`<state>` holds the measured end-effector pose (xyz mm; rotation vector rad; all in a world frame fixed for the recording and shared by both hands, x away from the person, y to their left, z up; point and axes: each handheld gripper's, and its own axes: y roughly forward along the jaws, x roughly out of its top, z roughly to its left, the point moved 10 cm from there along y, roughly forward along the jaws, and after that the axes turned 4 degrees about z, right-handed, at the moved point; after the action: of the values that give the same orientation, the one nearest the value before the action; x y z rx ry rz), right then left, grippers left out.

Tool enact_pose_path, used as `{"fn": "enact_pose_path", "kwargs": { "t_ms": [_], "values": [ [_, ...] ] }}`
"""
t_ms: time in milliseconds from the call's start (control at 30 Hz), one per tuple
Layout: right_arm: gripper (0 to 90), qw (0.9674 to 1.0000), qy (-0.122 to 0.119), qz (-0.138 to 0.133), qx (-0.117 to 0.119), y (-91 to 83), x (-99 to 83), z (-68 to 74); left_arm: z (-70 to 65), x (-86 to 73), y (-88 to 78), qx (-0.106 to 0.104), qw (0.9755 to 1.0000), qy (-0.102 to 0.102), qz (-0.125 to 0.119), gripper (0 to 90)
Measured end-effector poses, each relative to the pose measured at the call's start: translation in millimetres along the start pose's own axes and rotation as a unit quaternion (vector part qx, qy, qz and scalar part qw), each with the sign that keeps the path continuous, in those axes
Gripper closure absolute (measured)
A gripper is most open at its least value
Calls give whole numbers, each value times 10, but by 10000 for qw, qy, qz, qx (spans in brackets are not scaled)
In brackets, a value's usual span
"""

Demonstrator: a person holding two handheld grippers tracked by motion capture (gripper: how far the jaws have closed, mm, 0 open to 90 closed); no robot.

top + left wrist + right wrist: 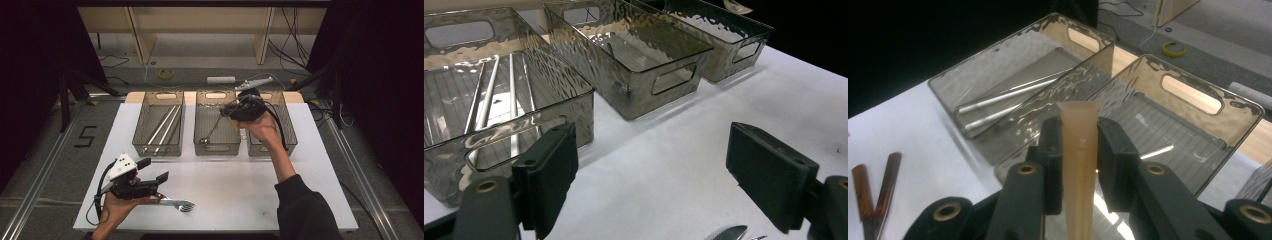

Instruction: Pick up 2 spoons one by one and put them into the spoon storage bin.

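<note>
Surface: white tabletop (235, 190), mostly bare at the near half, w/ pale wood showing at its far edge.
Room: grey floor w/ loose cables (292, 47), a yellow tape roll (166, 73) and a white power strip (221, 79) beyond the table; pale wood frame at the back; dark curtains both sides; a "5" marked on the floor at left.
Containers: three smoky clear bins sat in a row across the far half of the table, just beside each other.
Left bin (159, 123): held long silver rods lying lengthwise, approx. parallel; exact count hard to tell.
Middle bin (216, 125): a slim metal utensil (211, 131) hung into it, bowl end low near the front wall.
Right bin (272, 127): partly behind the right hand; contents couldn't be made out.
Right gripper (227, 109): raised over the middle/right bins, jaws pressed together on a flat gold-toned handle (1079, 165) that stood up between them in the right gripper view.
Left gripper (152, 170): low over the near left of the table, jaws spread wide w/ nothing between them.
Fork (177, 203): lay flat on the table just beside the left gripper, tines to the right.
Misc: two dark reddish sticks (873, 192) in a V on the table, seen at the left edge of the right gripper view.
</note>
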<state>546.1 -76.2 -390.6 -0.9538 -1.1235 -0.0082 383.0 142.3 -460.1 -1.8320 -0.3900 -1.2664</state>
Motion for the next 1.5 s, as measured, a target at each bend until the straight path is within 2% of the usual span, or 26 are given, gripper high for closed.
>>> {"fn": "enact_pose_path", "kwargs": {
  "t_ms": [467,833,1100,1500],
  "values": [
    [749,9991,261,-29,-339,321,39,-182,-26,-18,2,10,10000,89,32,201],
    [747,9982,363,-9,-481,495,-6,-223,-22,-19,-6,18,9999,122,38,200],
    [746,9982,336,37,-503,598,-35,-201,-36,-21,1,9,9999,161,49,200],
    [744,9970,407,121,-644,695,-129,-254,-39,-26,7,4,9998,183,58,200]
  ]
}}
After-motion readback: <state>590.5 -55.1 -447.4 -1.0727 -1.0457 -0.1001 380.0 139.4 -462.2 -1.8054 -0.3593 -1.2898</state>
